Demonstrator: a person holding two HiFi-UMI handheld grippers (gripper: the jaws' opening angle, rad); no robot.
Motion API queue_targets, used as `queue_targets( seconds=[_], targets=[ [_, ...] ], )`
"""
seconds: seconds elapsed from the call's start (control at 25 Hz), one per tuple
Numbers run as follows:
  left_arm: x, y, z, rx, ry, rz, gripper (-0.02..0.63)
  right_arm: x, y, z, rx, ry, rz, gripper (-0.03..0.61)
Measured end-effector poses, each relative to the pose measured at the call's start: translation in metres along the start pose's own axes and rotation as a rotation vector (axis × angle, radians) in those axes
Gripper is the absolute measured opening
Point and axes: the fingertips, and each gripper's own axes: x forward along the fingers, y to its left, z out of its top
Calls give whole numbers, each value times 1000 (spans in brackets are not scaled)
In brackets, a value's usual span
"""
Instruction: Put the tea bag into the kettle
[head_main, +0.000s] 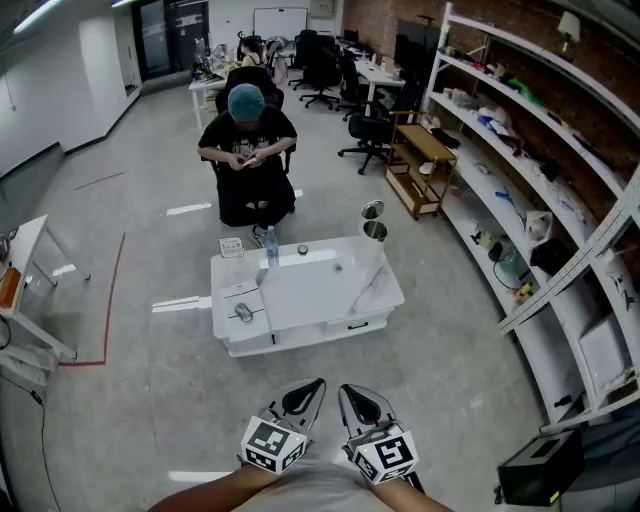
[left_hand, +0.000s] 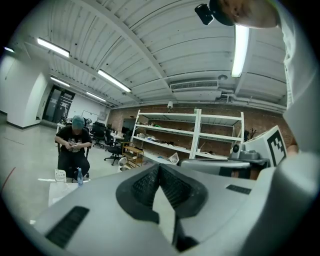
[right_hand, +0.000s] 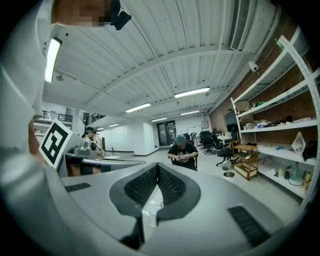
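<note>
A low white table (head_main: 300, 295) stands on the floor some way in front of me. At its far right corner are two shiny metal vessels (head_main: 374, 231), one behind the other; which one is the kettle I cannot tell. On the table's left part lies a small grey thing (head_main: 244, 313), too small to make out as a tea bag. My left gripper (head_main: 318, 384) and right gripper (head_main: 344, 391) are held side by side close to my body, well short of the table. The left gripper (left_hand: 159, 166) and the right gripper (right_hand: 157, 165) are each shut with nothing between the jaws.
A water bottle (head_main: 271, 246) and a small card (head_main: 231, 247) stand at the table's far edge. A person (head_main: 247, 150) sits on a chair just behind it. Long shelves (head_main: 520, 190) and a wooden cart (head_main: 421, 168) line the right side. A white desk (head_main: 25, 285) is at the left.
</note>
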Motion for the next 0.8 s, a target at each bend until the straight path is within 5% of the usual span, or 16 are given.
queue_targets(
  seconds=[0.28, 0.8],
  targets=[
    [1, 69, 14, -8, 45, -54, 9, 68, 17, 4, 42, 17, -36, 8],
    [8, 117, 28, -15, 54, -116, 9, 122, 16, 18, 44, 12, -77, 8]
  ],
)
